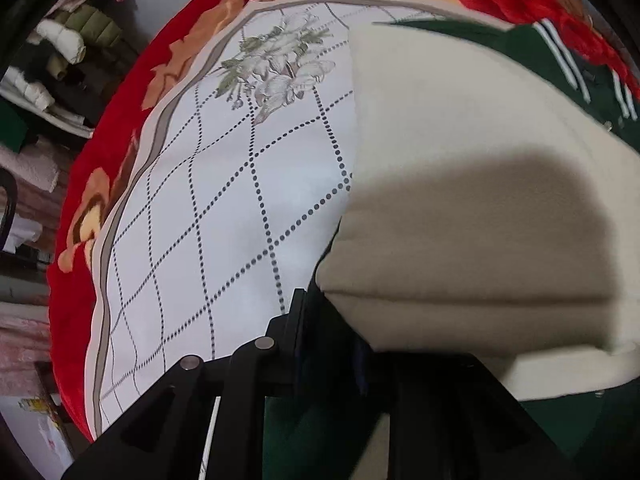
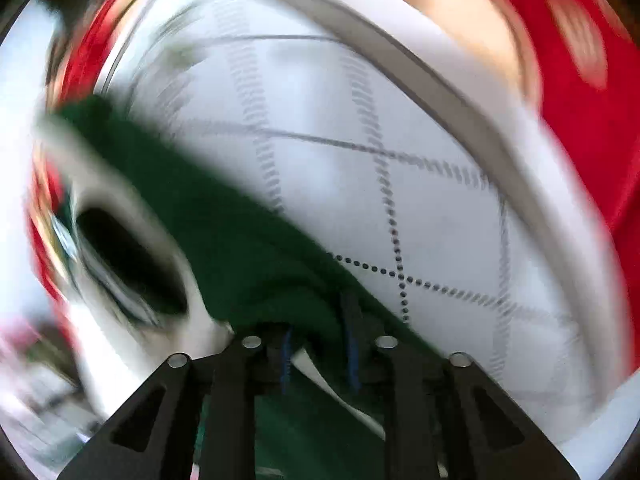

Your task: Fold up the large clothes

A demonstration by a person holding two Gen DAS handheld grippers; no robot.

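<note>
A large dark green jacket (image 1: 560, 52) with white stripes and a cream fleece lining (image 1: 460, 184) lies on the bed, its cream side turned up. My left gripper (image 1: 332, 340) is shut on a folded edge of it; the left finger (image 1: 298, 320) shows and cream fabric covers the other. The right wrist view is blurred. There the green jacket (image 2: 224, 216) runs from the upper left down into my right gripper (image 2: 316, 344), which is shut on a bunch of green cloth with a white edge. Both grippers point steeply down.
The jacket rests on a white sheet (image 1: 224, 208) with dotted diamond lines and a flower print. A red floral blanket (image 1: 120, 120) borders the sheet. Shelves stacked with folded clothes (image 1: 68, 52) stand at the far left.
</note>
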